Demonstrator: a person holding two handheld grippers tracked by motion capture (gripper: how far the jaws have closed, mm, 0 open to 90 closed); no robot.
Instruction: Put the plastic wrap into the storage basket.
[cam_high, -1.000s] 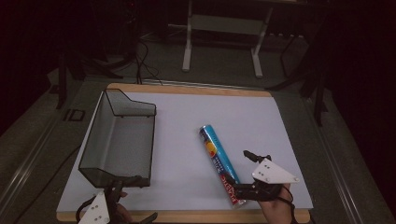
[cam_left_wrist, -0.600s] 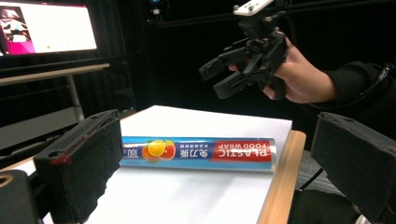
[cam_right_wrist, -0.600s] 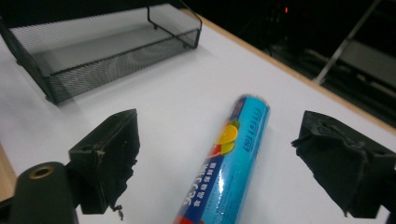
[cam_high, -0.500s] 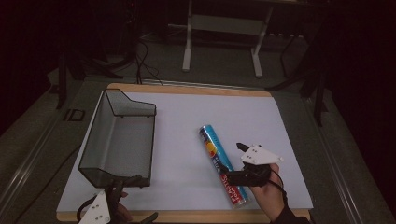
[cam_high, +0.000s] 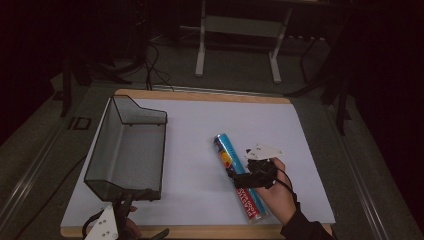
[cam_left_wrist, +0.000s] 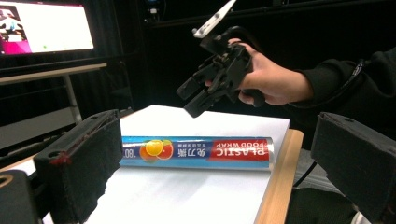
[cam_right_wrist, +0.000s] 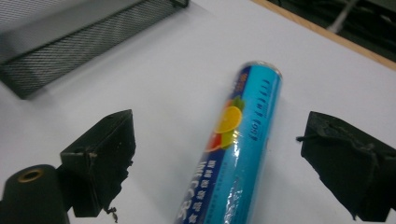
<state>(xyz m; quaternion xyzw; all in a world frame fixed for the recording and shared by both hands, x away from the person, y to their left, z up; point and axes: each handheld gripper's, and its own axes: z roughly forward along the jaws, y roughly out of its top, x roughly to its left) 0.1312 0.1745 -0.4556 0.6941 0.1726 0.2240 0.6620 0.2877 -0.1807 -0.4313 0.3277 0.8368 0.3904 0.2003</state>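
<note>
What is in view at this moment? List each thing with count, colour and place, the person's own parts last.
Wrap roll: 1, blue with a red end, lying flat on the table's right half.
Mesh tray: 1, black, on the table's left half, nothing in it.
Table: 1, white top with a wooden edge.
Monitor: 1, lit, behind the table in the left gripper view.
Stand: 1, grey metal, on the floor beyond the table.
Left gripper: 1, black, at the near edge by the tray, open.
Right gripper: 1, black, above the roll, open, jaws on either side of it.
Right hand: 1, dark sleeve, holding the right gripper.
</note>
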